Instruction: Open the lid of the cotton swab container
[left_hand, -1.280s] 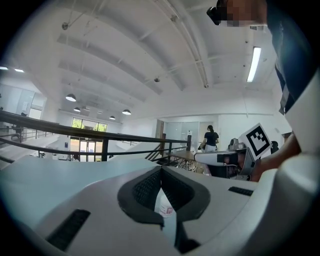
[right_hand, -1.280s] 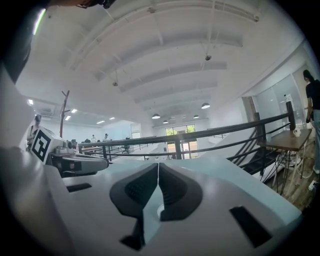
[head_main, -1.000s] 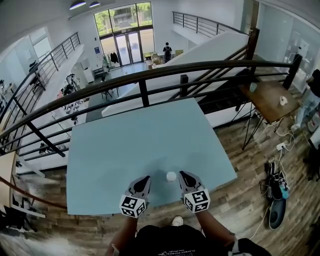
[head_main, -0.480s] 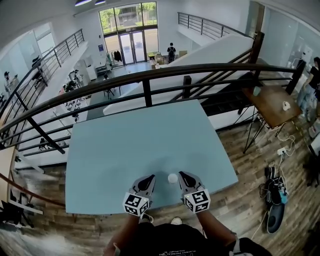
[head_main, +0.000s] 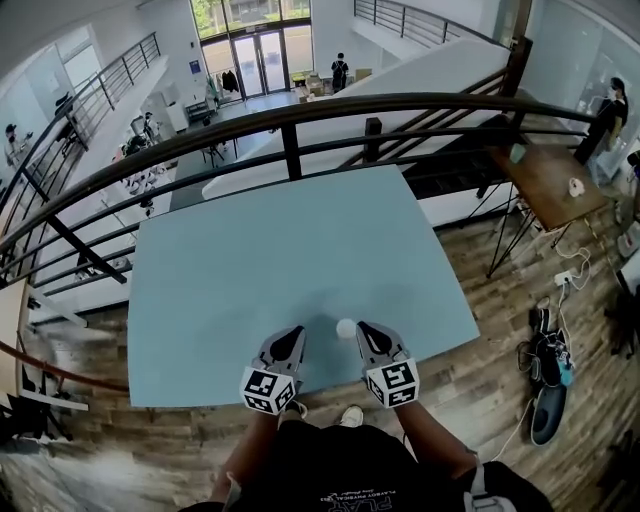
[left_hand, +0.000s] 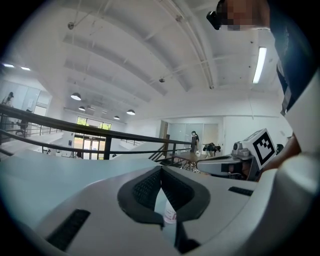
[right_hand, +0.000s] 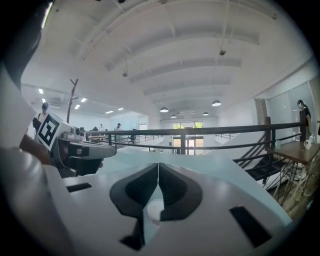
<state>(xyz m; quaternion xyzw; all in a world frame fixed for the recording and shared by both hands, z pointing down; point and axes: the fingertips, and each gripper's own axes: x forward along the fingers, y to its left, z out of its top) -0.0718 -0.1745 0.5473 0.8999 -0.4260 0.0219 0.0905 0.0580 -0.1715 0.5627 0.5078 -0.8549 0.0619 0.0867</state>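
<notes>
Blue table (head_main: 250, 270) open beyond the cotton swab container (head_main: 345, 328), near edge close behind it, your left gripper (head_main: 295, 334) and right gripper (head_main: 362, 329) flanking it, both shut, empty.

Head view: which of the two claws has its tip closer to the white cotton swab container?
The right claw: its tip is almost beside the container, while the left claw leaves a clear strip of blue table between.

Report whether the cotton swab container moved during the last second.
No. The cotton swab container sits as close to the near edge of the table as before; only the head view tilted.
</notes>
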